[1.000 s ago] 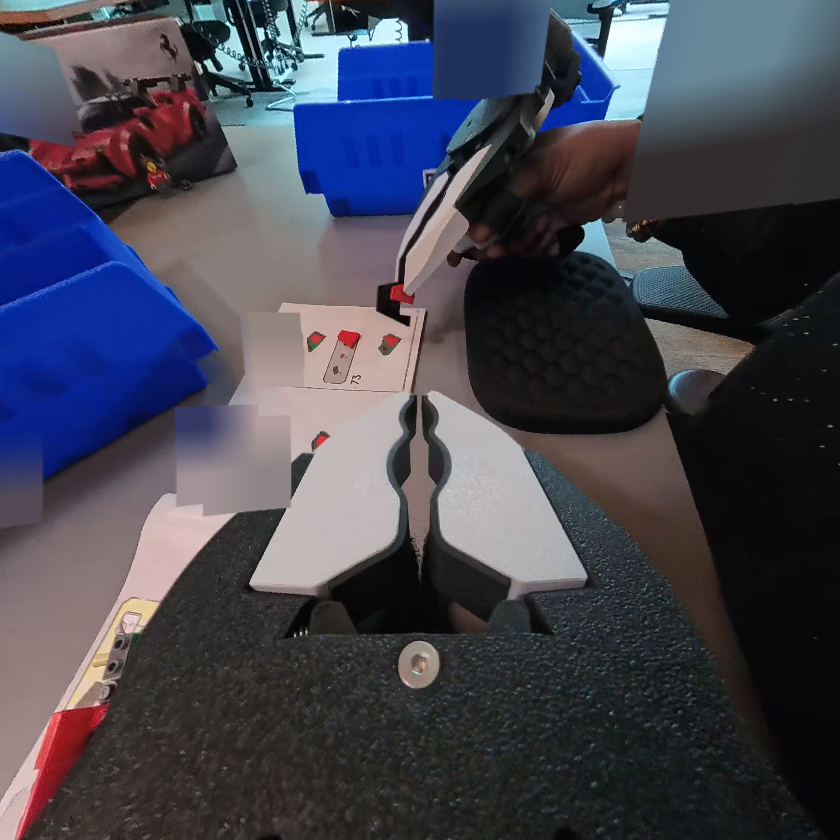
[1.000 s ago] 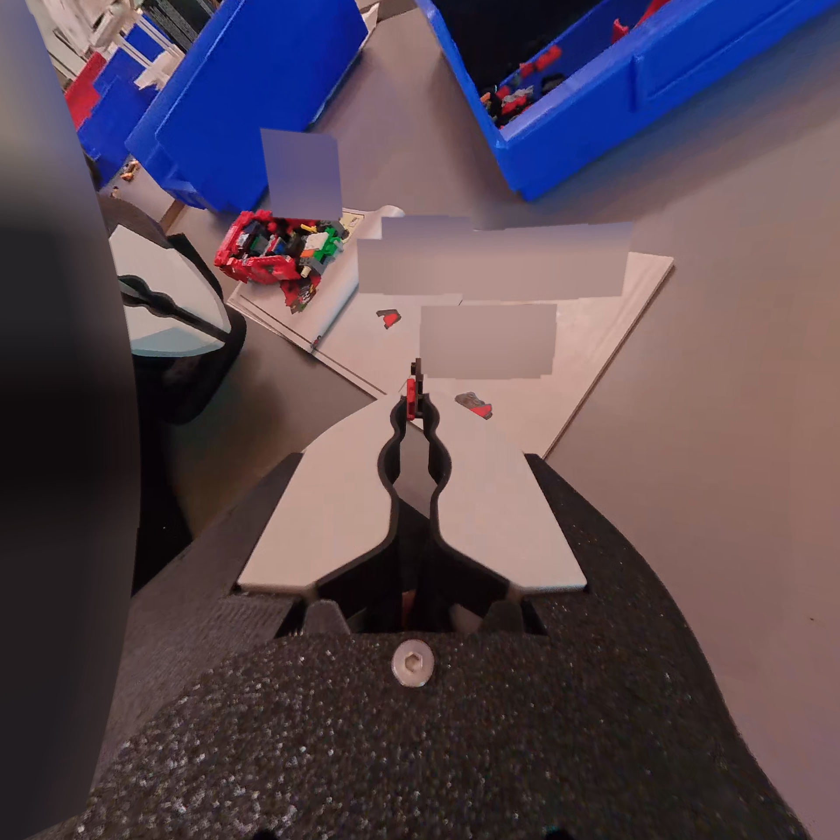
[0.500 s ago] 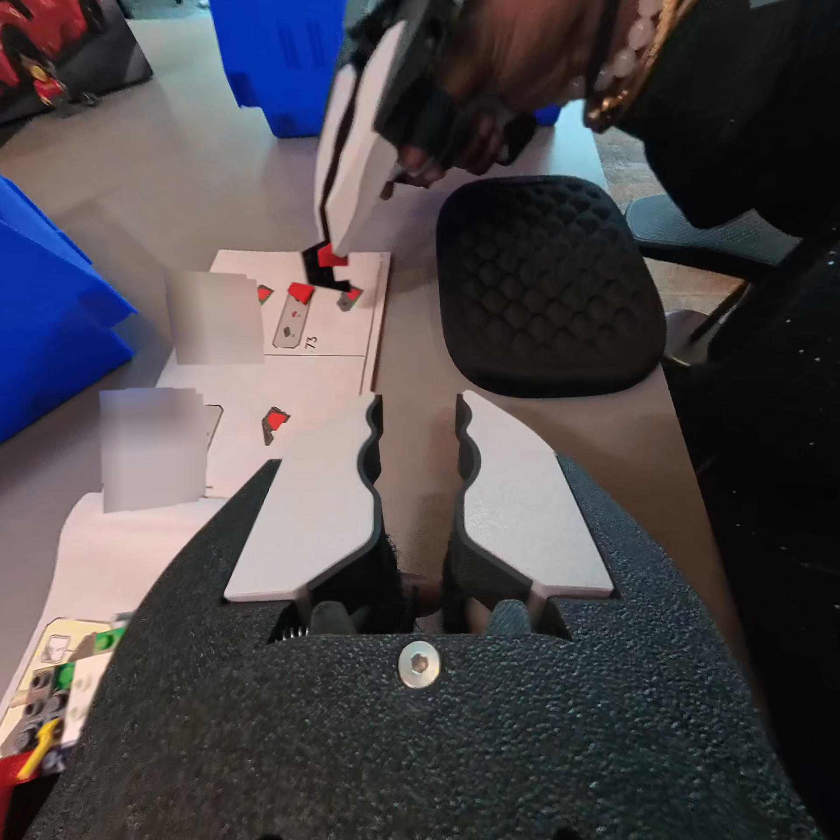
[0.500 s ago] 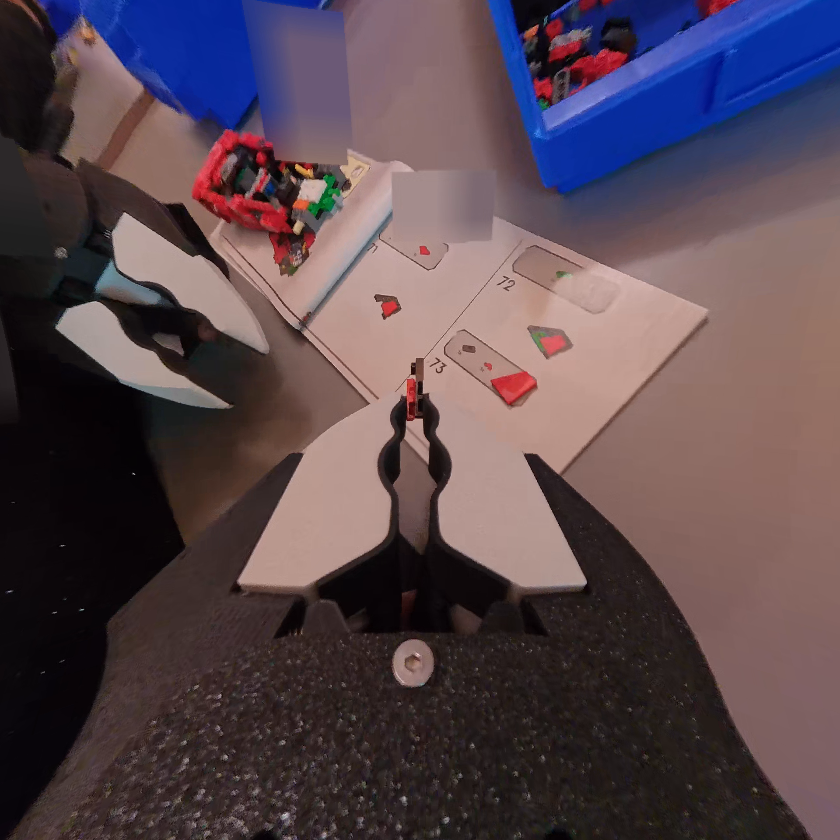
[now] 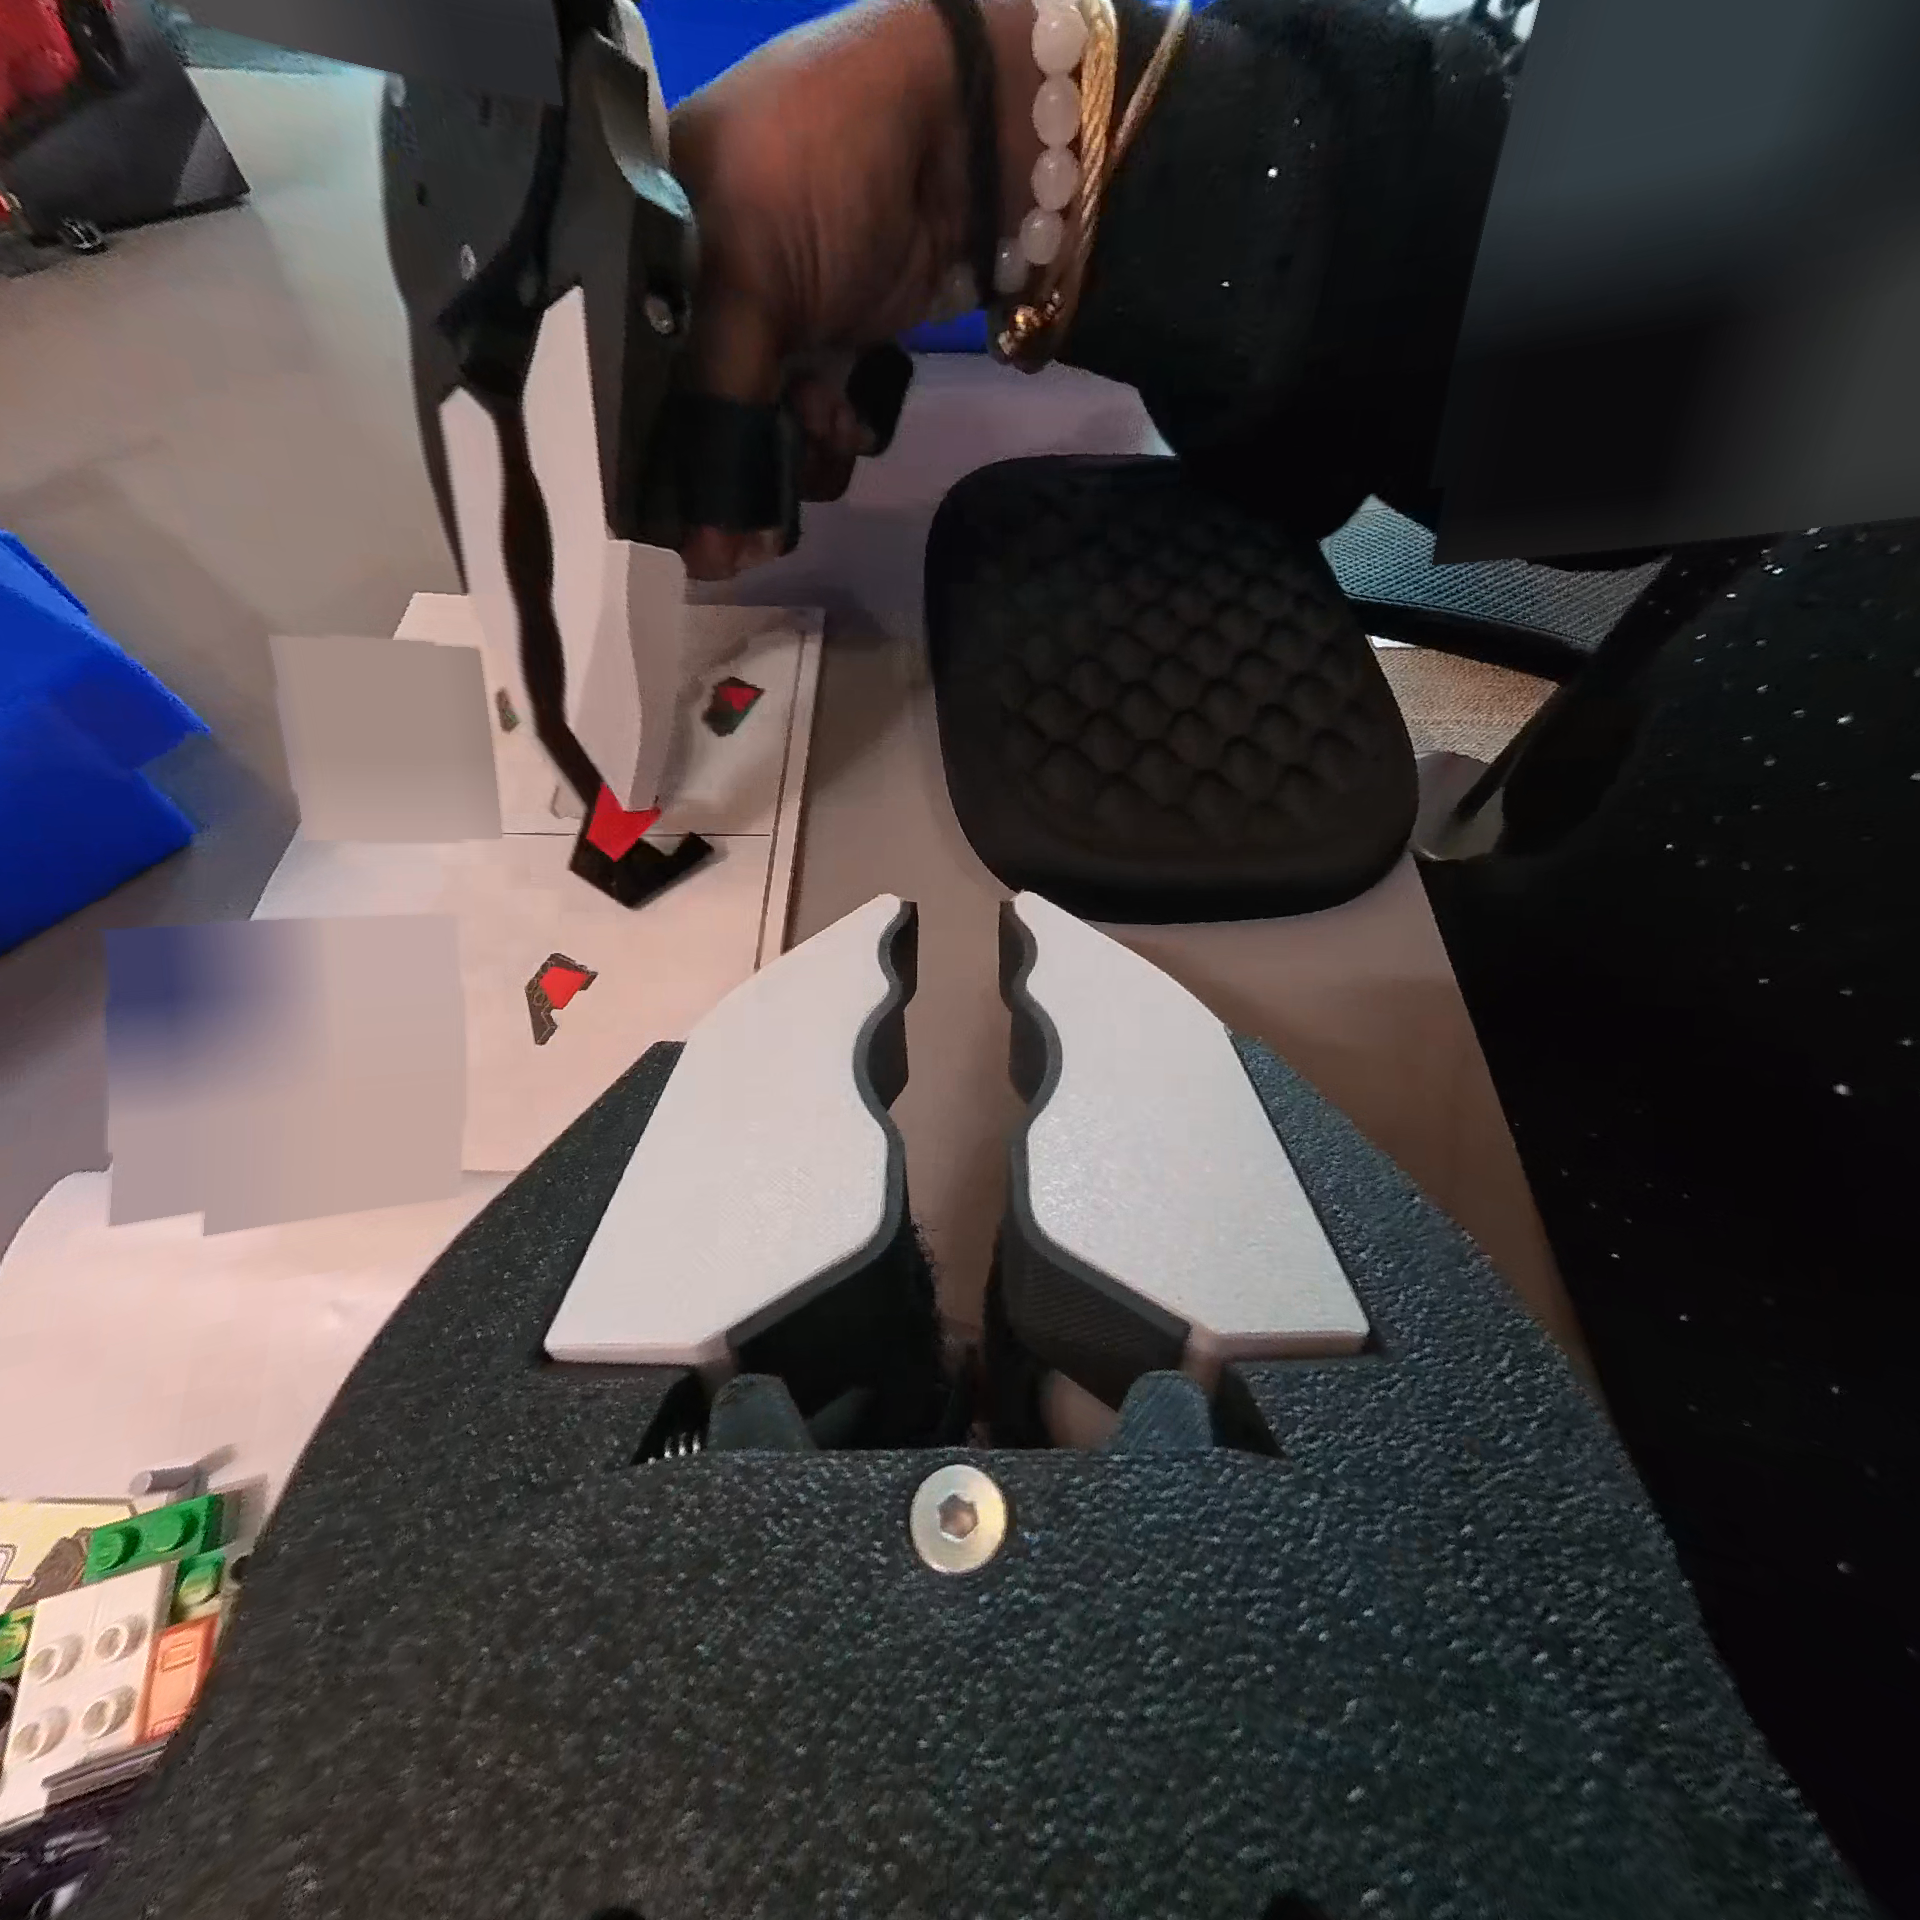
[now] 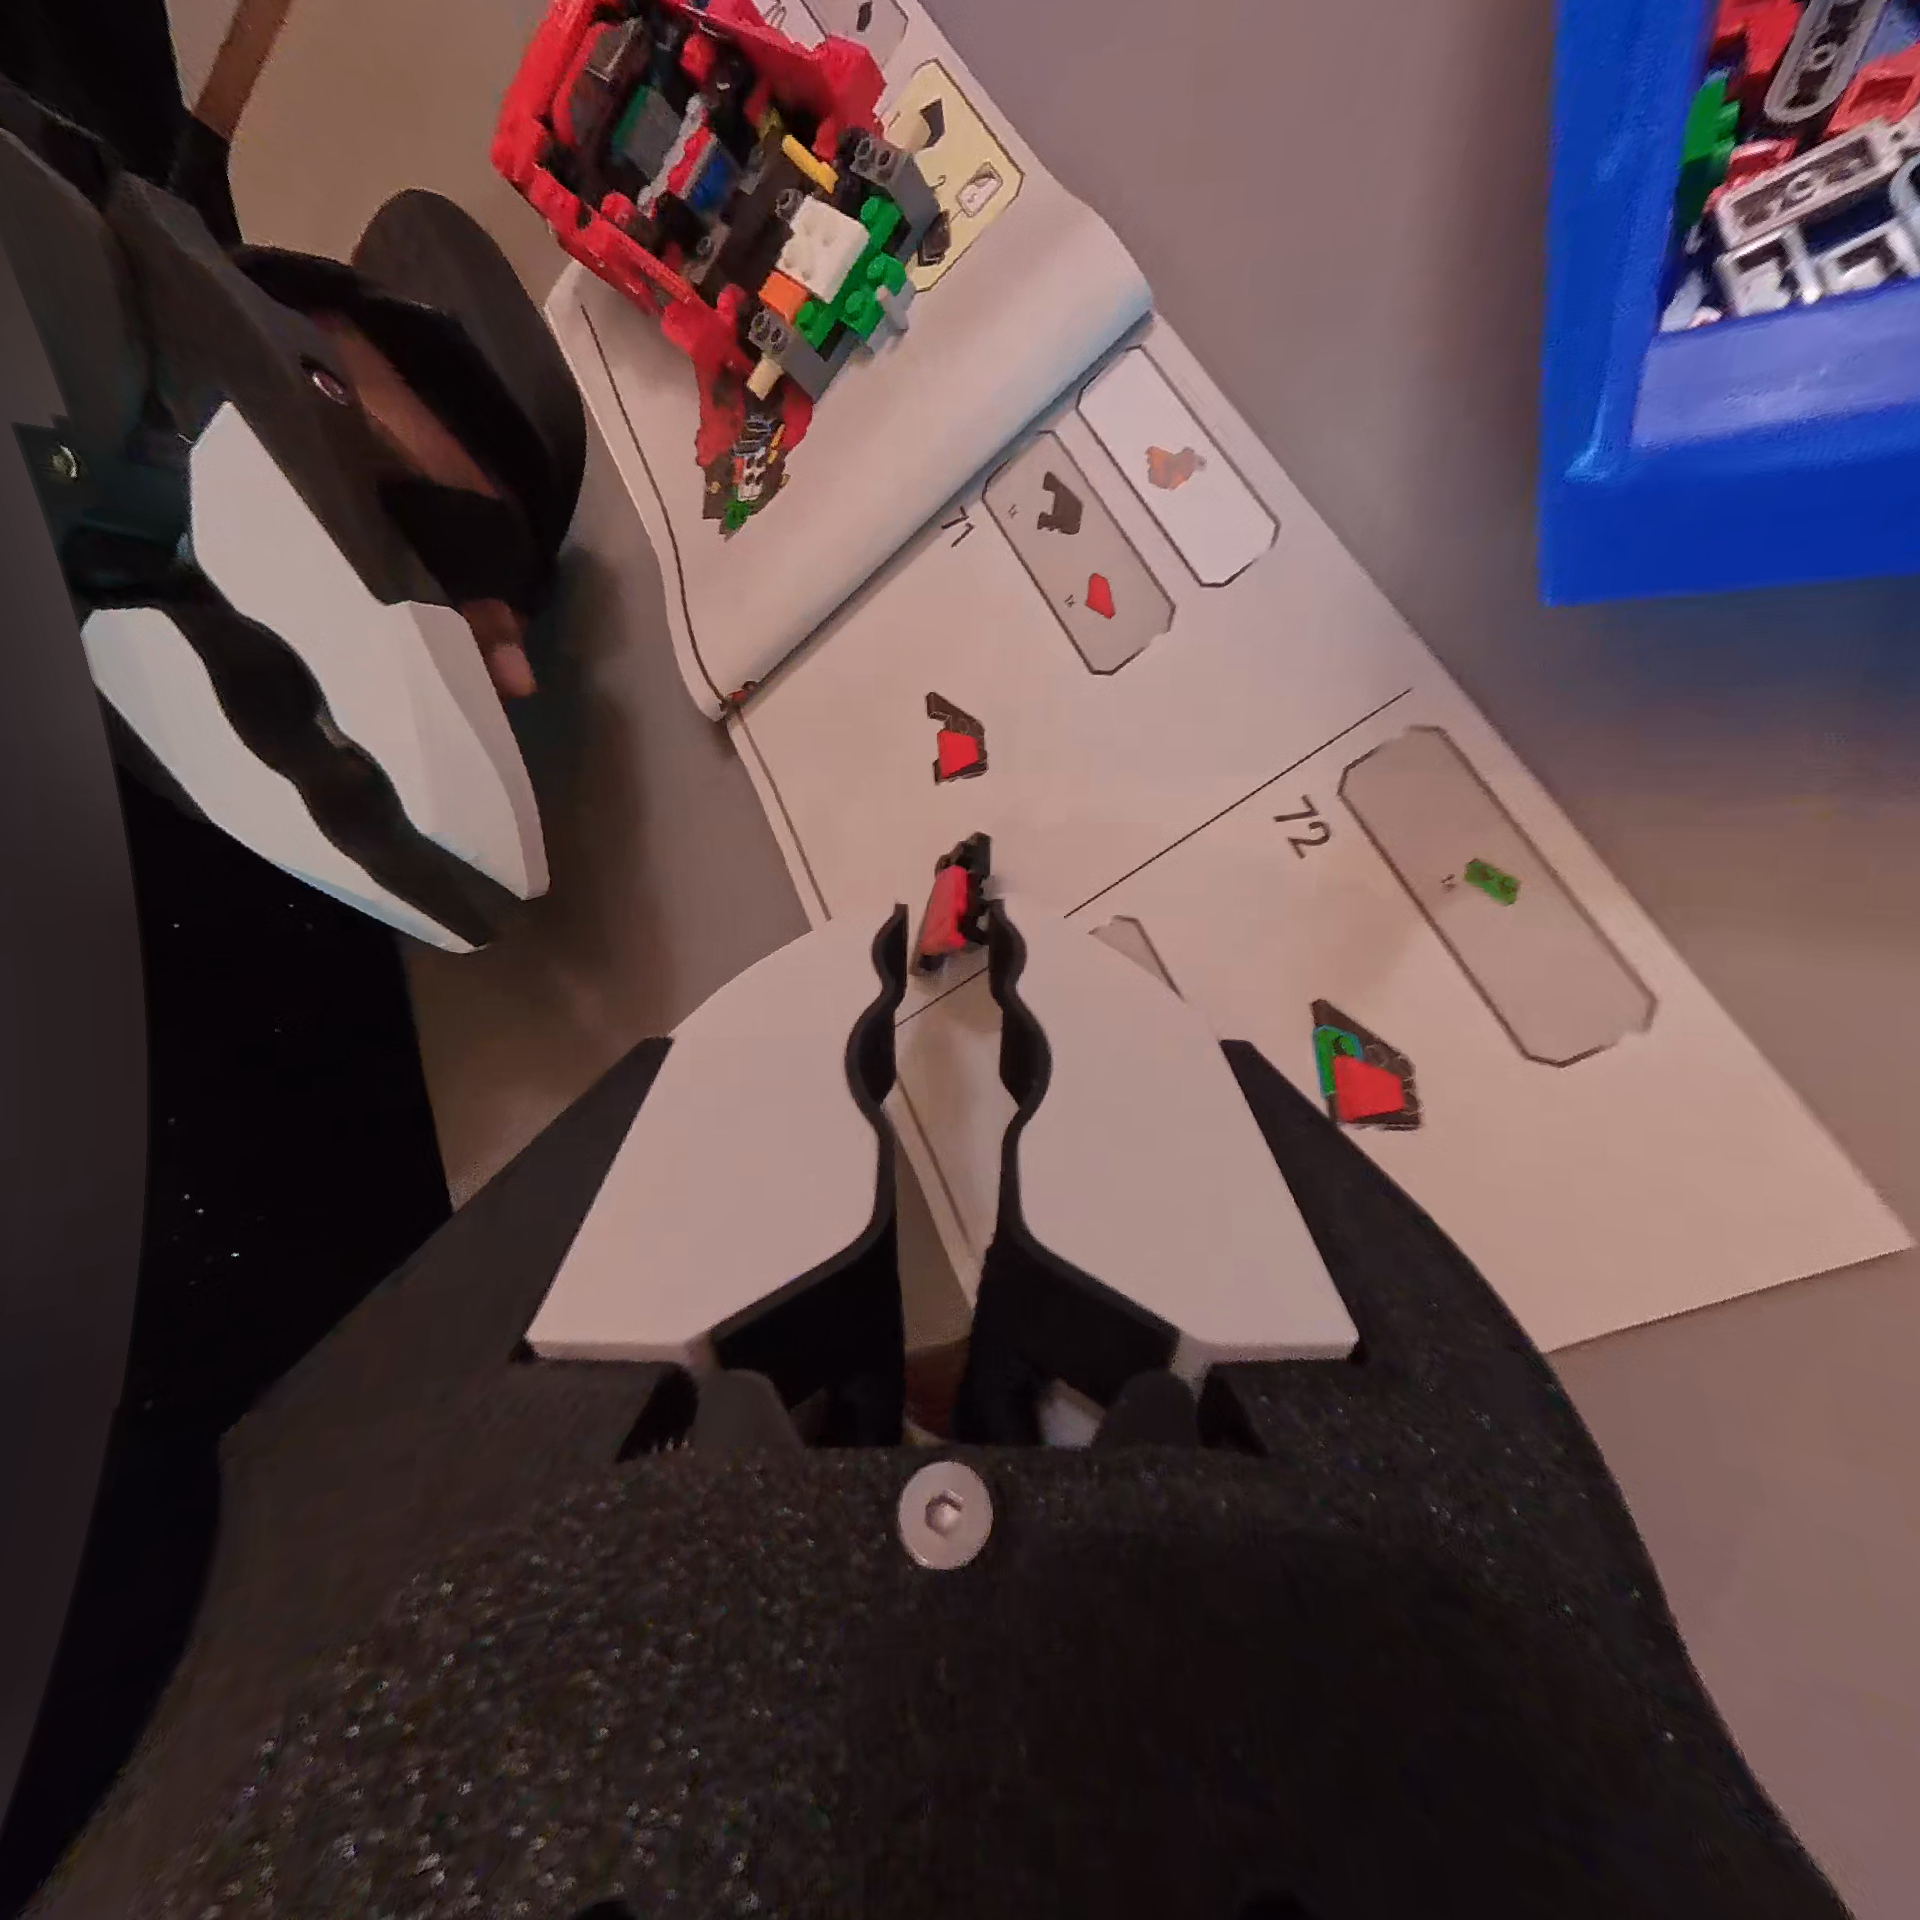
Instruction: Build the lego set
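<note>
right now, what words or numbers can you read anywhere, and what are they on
I will not quote writing.
Open instruction booklet: readable step numbers beside its part boxes.
Blue bin: no writing shows.
Red lego piece: no writing shows.

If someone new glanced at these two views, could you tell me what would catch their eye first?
Probably the small red-and-black piece at the tips of the right claw, low over the open instruction booklet. Next, the half-built red car on the booklet's far page, and the blue bin of loose bricks at upper right. The left claw is open and empty, beside a black quilted pad.
</note>
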`<state>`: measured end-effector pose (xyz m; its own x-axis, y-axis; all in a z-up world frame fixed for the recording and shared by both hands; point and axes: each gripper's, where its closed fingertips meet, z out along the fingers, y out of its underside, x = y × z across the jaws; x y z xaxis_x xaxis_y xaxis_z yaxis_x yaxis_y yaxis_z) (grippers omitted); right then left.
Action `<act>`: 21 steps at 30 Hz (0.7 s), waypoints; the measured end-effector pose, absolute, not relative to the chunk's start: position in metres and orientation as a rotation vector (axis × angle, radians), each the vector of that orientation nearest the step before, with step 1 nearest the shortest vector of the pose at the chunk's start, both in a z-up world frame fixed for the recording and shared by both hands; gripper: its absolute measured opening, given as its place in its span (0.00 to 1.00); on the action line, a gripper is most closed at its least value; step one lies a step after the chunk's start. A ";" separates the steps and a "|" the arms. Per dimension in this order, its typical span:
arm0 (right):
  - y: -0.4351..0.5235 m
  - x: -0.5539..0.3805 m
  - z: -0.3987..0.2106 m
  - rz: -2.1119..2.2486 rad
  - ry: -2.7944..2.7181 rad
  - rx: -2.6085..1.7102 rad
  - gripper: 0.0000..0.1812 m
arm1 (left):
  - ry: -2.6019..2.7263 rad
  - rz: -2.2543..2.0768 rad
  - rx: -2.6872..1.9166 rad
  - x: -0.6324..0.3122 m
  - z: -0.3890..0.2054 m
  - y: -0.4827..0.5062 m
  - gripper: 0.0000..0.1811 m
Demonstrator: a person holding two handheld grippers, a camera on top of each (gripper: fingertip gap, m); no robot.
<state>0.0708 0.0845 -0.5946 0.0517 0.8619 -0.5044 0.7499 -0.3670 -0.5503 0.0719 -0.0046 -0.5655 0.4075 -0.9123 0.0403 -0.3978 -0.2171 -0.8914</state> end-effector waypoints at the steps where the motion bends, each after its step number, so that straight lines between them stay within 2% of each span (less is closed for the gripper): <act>1: 0.087 0.070 -0.594 1.204 -1.685 -2.167 0.11 | 1.138 -0.749 -1.800 0.072 -0.566 -0.005 0.08; 7: 0.118 0.081 -0.574 1.051 -1.598 -2.080 0.24 | 1.117 -0.775 -1.786 0.072 -0.564 -0.004 0.09; 12: 0.186 0.111 -0.492 0.779 -1.113 -1.721 0.26 | 1.041 -0.751 -1.733 0.068 -0.555 0.004 0.10; 15: 0.200 0.126 -0.461 0.660 -0.939 -1.516 0.47 | 1.026 -0.728 -1.711 0.066 -0.553 0.007 0.12; 18: 0.203 0.125 -0.474 0.614 -0.921 -1.526 0.65 | 1.017 -0.715 -1.703 0.065 -0.553 0.010 0.15; 20: 0.206 0.125 -0.487 0.595 -0.909 -1.551 0.66 | 1.002 -0.719 -1.698 0.065 -0.551 0.011 0.18; 21: 0.207 0.124 -0.491 0.608 -0.897 -1.559 0.63 | 0.993 -0.721 -1.693 0.064 -0.551 0.012 0.19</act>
